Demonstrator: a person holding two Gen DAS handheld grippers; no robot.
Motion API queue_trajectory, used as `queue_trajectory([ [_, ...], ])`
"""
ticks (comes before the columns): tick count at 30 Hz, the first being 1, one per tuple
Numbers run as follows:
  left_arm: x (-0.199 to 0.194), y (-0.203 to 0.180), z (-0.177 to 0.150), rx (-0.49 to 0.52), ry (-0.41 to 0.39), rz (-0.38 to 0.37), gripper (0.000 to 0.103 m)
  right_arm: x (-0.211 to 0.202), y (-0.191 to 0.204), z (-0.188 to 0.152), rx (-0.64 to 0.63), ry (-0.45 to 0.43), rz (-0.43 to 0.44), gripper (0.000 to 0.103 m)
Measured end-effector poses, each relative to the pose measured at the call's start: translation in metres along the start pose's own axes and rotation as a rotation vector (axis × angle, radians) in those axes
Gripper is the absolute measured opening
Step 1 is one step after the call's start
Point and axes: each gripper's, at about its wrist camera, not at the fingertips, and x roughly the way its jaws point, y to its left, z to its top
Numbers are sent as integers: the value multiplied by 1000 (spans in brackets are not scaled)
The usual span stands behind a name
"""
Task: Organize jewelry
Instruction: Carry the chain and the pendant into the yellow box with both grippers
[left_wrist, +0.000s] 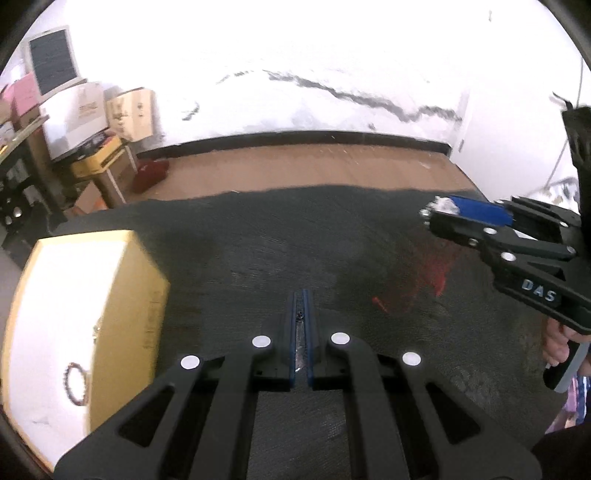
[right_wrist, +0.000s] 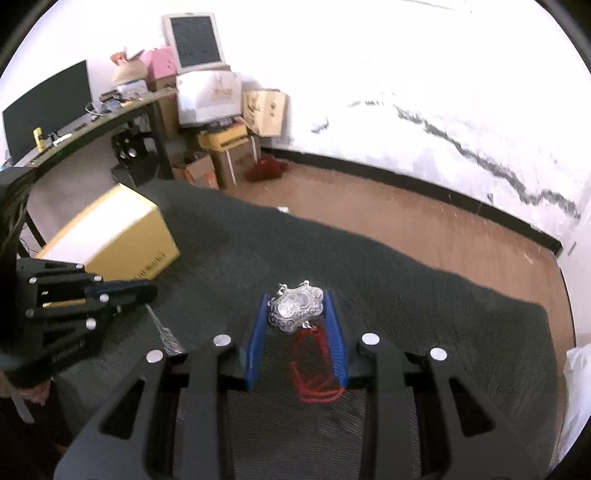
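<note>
Right gripper (right_wrist: 297, 308) first: its blue fingers (right_wrist: 255, 343) stand a moderate way apart and pinch a silver filigree pendant (right_wrist: 295, 308) between their tips, the ornament flat across the gap and touching both pads. Below it a red cord (right_wrist: 314, 369) trails in loops, hanging between the fingers over the dark cloth (right_wrist: 424, 295); whether it touches the cloth I can't tell. From the left wrist view the same right gripper (left_wrist: 441, 210) shows raised near the cloth's right edge, the pendant (left_wrist: 443, 205) glinting at its tip, a blurred red smear beneath it. Over to the left gripper (left_wrist: 301, 306): its blue pads are drawn almost together, only a slit between them, and a thin silvery chain (left_wrist: 300, 347) is clamped in that slit; in the right wrist view the chain (right_wrist: 162, 328) dangles from its tips down to the cloth. Outward now, a yellow box (left_wrist: 85, 325) with a white inside sits at the cloth's left edge, and a beaded bracelet (left_wrist: 75, 382) lies within it. Beyond the cloth's far edge runs wooden floor (left_wrist: 295, 166).
</note>
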Motion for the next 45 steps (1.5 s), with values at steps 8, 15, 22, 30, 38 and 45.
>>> queue_trajectory([
  [8, -69, 87, 12, -77, -70, 42, 3, -21, 75, 47, -71, -52, 73, 31],
  [15, -114, 152, 6, -150, -118, 84, 3, -43, 152, 103, -137, -85, 163, 31],
  [22, -145, 214, -11, -234, -160, 144, 3, -50, 238, 150, -231, -105, 238, 31],
  [30, -148, 274, -51, -319, -126, 214, 3, -23, 309, 176, -282, -79, 280, 31],
  [38, -107, 312, -89, -383, -17, 201, 3, 51, 345, 159, -294, 42, 271, 31],
  [45, -57, 328, -114, -394, 114, 224, 3, 164, 359, 102, -257, 240, 208, 31],
])
